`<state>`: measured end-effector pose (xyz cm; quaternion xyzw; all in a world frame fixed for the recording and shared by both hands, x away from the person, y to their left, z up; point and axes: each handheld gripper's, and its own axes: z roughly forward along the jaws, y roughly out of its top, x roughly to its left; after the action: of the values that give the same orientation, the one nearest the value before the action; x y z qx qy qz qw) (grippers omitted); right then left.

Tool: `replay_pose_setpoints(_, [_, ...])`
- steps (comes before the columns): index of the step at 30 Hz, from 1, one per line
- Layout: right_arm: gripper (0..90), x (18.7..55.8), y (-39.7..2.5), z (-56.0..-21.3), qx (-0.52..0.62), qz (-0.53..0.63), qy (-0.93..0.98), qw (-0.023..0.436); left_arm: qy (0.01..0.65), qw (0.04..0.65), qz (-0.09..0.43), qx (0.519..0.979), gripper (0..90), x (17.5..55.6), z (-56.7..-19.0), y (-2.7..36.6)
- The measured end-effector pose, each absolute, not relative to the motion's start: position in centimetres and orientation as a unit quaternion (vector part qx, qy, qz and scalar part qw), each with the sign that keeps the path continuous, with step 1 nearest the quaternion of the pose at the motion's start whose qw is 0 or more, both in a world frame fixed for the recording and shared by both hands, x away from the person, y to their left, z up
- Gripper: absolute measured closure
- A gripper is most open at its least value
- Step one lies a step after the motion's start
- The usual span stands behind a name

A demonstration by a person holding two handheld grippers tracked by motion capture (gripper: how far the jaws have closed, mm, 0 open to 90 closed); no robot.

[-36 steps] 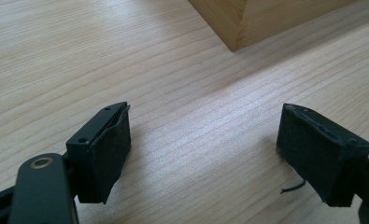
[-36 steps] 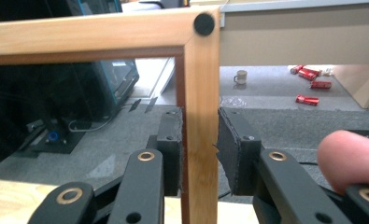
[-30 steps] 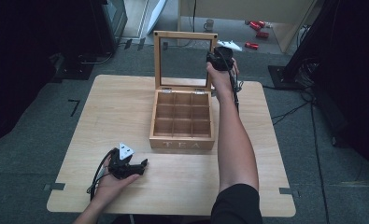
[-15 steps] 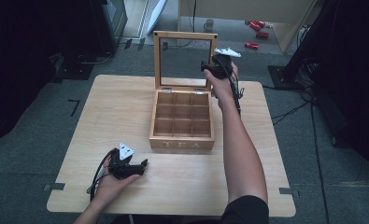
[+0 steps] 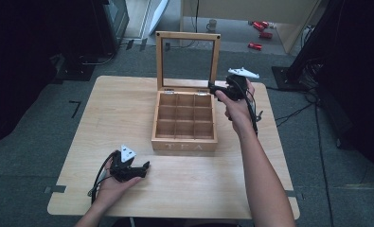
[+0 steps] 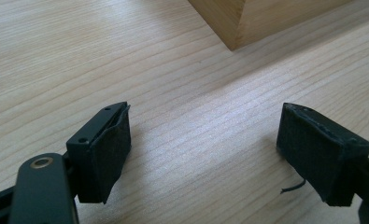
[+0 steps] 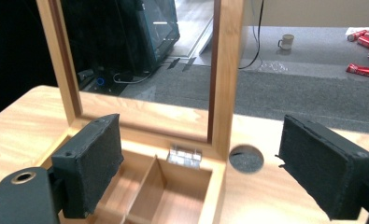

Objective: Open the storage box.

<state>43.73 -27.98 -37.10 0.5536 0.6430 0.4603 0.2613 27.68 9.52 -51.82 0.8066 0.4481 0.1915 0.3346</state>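
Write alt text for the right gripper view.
The open right gripper faces a wooden tea box with its glass-paned lid standing upright, the lid's right frame post between the jaws. Empty compartments and a metal hinge show below; a mug sits on the floor beyond.

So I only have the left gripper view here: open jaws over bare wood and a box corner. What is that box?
Observer: A wooden tea box with its lid standing upright, nine compartments, nothing visible in them.
Operator: Where is the other gripper?
Observer: The right gripper is held up at the lid's right edge, above the box's back right corner.
Operator: Is it gripping the lid?
Observer: No. In the right gripper view its jaws stand wide apart, with the lid's right frame post between them and untouched.
Operator: And mine, is it lifted?
Observer: The left gripper lies low on the table near the front edge, left of the box.
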Motion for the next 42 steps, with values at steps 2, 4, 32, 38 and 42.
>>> replay_pose_setpoints(2, [12.2,42.8,-28.2,-37.4,0.553,0.456,0.645,0.263,0.449,0.335,0.192,0.806,18.2,27.7,-51.8,9.5])
replay_pose_setpoints(4, [11.7,41.8,-28.4,-37.6,0.553,0.453,0.648,0.264,0.448,0.334,0.192,0.807,18.2,27.7,-51.8,9.5])
replay_pose_setpoints(32, [10.1,29.7,-31.5,-43.8,0.533,0.42,0.681,0.274,0.448,0.334,0.192,0.807,18.3,27.7,-51.8,9.5])
replay_pose_setpoints(38, [10.1,27.6,-33.1,-46.0,0.554,0.403,0.677,0.268,0.449,0.334,0.192,0.806,18.3,27.6,-51.8,9.5])
replay_pose_setpoints(42, [10.2,26.5,-34.2,-47.3,0.567,0.389,0.675,0.267,0.449,0.334,0.192,0.806,18.3,27.6,-51.8,9.5])
